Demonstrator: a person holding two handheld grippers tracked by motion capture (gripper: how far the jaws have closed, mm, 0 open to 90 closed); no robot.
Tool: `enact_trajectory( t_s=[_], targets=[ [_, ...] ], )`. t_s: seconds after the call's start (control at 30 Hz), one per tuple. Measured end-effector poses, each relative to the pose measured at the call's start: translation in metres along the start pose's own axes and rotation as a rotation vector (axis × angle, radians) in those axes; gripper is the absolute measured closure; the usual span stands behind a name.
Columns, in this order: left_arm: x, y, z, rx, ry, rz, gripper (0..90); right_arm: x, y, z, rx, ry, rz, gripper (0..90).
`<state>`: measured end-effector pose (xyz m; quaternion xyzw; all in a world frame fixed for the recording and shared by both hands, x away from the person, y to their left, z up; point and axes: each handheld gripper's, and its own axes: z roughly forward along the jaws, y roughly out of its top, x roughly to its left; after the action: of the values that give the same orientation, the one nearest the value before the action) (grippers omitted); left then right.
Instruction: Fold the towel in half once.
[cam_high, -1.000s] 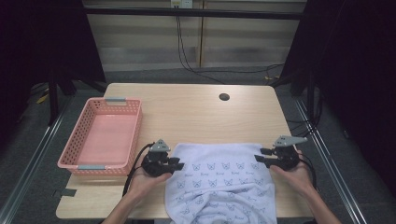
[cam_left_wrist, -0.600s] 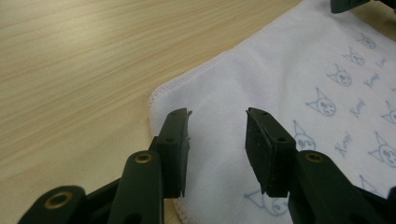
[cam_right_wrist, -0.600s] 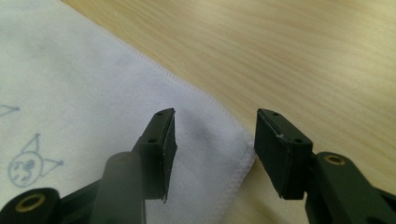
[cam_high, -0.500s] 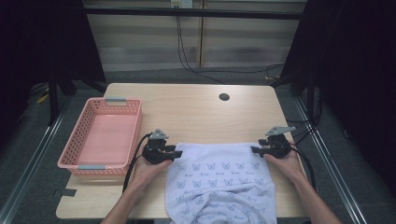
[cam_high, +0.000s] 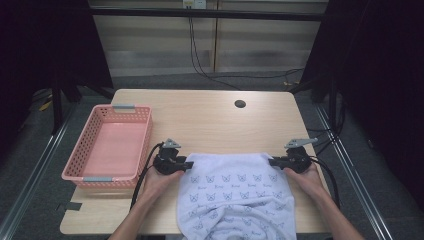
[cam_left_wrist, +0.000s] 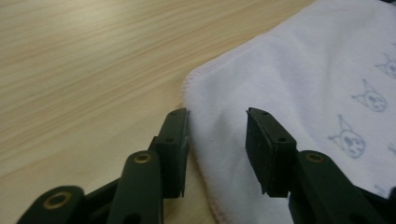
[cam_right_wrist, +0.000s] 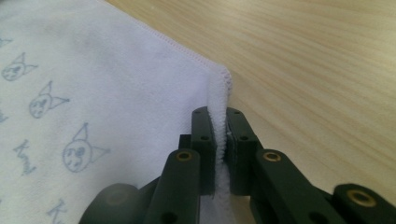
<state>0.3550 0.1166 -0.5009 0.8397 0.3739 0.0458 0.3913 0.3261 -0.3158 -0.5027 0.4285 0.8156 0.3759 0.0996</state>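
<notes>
Jaws on the right gripper (cam_right_wrist: 218, 154) have just been closing and now pinch the far right corner of the towel (cam_high: 235, 192), the hem squeezed into a ridge between the pads. On the left gripper (cam_left_wrist: 217, 149) the jaws stand apart — they have just been closing a little — with the towel's far left corner lying flat between them and neither pad pressing on it.

That white towel, printed with small cat faces, lies spread on the near half of the table (cam_high: 210, 120), its near end bunched and hanging over the front edge. Each gripper sits at one far corner, likely so that both corners can be lifted together and the cloth kept taut for a fold or a carry.

A pink basket (cam_high: 107, 145) stands just left of the left gripper, apart from the towel — plausibly where the cloth ends up. The left grip looks like the step not yet done.
</notes>
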Motion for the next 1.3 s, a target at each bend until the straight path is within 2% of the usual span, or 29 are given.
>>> enact_trajectory(
  t_s=[0.1,0.17,0.27,0.3,0.37,0.43,0.6,0.67,0.8,0.93,1.07,1.17,1.3],
  targets=[
    [0.0,0.0,0.001,0.004,-0.022,0.003,76.3,-0.003,0.0,-0.005,-0.026,0.017,0.011,84.7],
    [0.003,0.0,-0.001,-0.013,-0.067,-0.016,85.2,-0.005,0.001,-0.009,-0.05,0.027,0.026,84.8],
    [0.005,0.003,-0.008,-0.052,-0.11,-0.032,87.0,-0.007,0.003,-0.016,-0.075,0.034,0.036,84.9],
    [0.004,0.006,-0.011,-0.065,-0.116,-0.037,87.1,-0.007,0.005,-0.019,-0.09,0.034,0.044,84.9],
    [0.002,0.014,-0.019,-0.086,-0.122,-0.014,87.1,-0.008,0.01,-0.025,-0.12,0.036,0.047,85.0],
    [0.002,0.021,-0.026,-0.133,-0.139,-0.032,87.2,-0.008,0.016,-0.033,-0.15,0.034,0.045,85.0],
    [0.003,0.039,-0.045,-0.182,-0.113,0.002,87.2,-0.009,0.029,-0.056,-0.226,0.021,0.036,85.1],
    [0.004,0.048,-0.053,-0.21,-0.109,0.012,87.2,-0.009,0.036,-0.063,-0.245,0.013,0.025,85.2],
    [0.005,0.069,-0.065,-0.238,-0.07,0.036,87.2,-0.007,0.056,-0.073,-0.273,0.002,-0.005,85.2],
    [0.01,0.089,-0.074,-0.273,-0.044,0.047,87.2,-0.007,0.077,-0.08,-0.29,-0.025,-0.03,85.4],
    [0.013,0.105,-0.079,-0.308,-0.03,0.054,87.2,-0.011,0.098,-0.083,-0.309,-0.04,-0.036,85.5],
    [0.019,0.116,-0.082,-0.336,-0.028,0.052,87.2,-0.016,0.113,-0.082,-0.303,-0.052,-0.046,85.6],
    [0.029,0.135,-0.09,-0.352,-0.011,0.058,87.3,-0.023,0.135,-0.086,-0.323,-0.069,-0.043,85.7]
  ],
)
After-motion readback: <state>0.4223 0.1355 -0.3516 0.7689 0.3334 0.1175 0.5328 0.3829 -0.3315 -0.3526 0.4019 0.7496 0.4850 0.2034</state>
